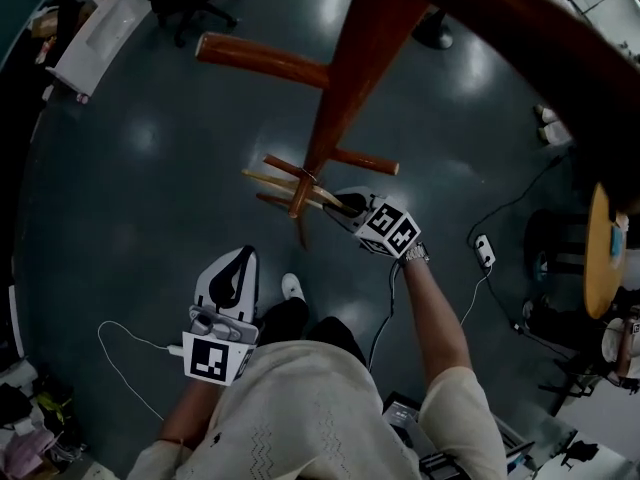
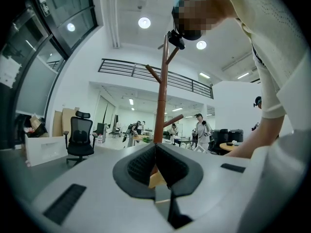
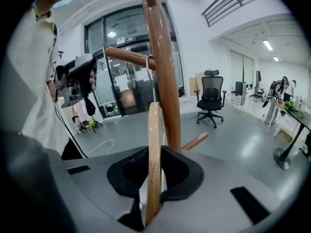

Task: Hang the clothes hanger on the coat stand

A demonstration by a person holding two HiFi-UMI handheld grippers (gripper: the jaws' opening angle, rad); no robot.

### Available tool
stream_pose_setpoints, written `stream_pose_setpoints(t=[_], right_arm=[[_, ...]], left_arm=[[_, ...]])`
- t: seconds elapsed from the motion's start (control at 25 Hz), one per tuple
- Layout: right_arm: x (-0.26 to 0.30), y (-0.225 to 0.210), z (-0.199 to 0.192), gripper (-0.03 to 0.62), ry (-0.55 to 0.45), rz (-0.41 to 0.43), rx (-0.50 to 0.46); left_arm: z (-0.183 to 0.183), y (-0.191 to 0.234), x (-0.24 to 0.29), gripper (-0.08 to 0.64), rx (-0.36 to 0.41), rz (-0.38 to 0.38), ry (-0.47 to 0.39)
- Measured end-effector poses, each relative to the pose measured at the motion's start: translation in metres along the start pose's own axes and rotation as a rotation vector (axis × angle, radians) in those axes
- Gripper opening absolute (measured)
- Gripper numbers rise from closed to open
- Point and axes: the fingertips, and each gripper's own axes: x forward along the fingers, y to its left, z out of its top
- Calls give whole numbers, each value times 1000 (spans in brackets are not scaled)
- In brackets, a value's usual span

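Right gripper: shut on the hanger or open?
Shut on it: the right gripper has fingers pressing both sides of the hanger, upright between them.

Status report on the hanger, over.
Right gripper shut on hanger. Left gripper shut, empty, off the stand. Hanger raised to a peg of the coat stand, seating unclear. Nothing in the way.

The pale wooden clothes hanger (image 3: 154,154) stands edge-on beside the reddish-brown coat stand (image 3: 163,72), its wire hook reaching a peg.
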Motion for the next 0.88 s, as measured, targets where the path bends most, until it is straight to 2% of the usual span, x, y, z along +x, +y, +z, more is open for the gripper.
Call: stream_pose_setpoints(t=[0.28, 0.48, 0.64, 0.88], right_arm=[[-3, -5, -5, 67, -6, -28, -28], [-7, -5, -2, 71, 12, -48, -26], [-13, -12, 4, 131, -18, -73, 12], [-35, -5, 16, 144, -59, -97, 3]], left_arm=[[-14, -3, 5, 14, -22, -1, 20], [-1, -7, 11, 14, -69, 6, -10], [1, -8, 8, 14, -61, 3, -14], [2, -18, -3, 14, -49, -6, -20]])
